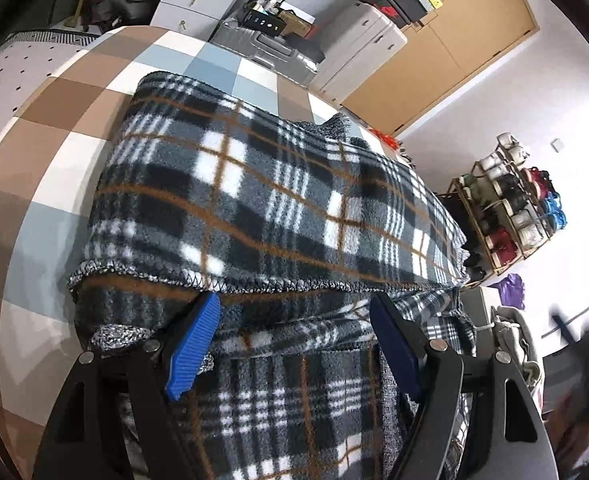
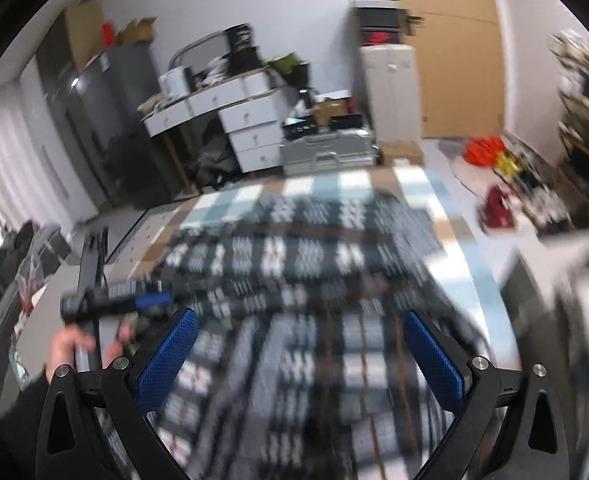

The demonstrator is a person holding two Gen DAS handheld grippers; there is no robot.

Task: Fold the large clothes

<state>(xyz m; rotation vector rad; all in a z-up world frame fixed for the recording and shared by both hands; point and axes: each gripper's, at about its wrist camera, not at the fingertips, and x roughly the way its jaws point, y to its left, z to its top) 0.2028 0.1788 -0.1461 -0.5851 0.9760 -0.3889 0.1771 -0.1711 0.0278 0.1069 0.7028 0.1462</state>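
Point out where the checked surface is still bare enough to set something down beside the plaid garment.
Bare checked cover lies along the plaid fleece garment's left edge and beyond its far end, toward the silver suitcase. Nearest the left gripper, bunched folds fill the space. In the blurred right wrist view, a strip shows along the garment's right side.

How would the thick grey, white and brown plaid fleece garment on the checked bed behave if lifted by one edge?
The plaid fleece garment would probably flop and drape, since it already sags in soft folds. Its fuzzy pile suggests good grip, not slipping. Stacked layers may slide apart.
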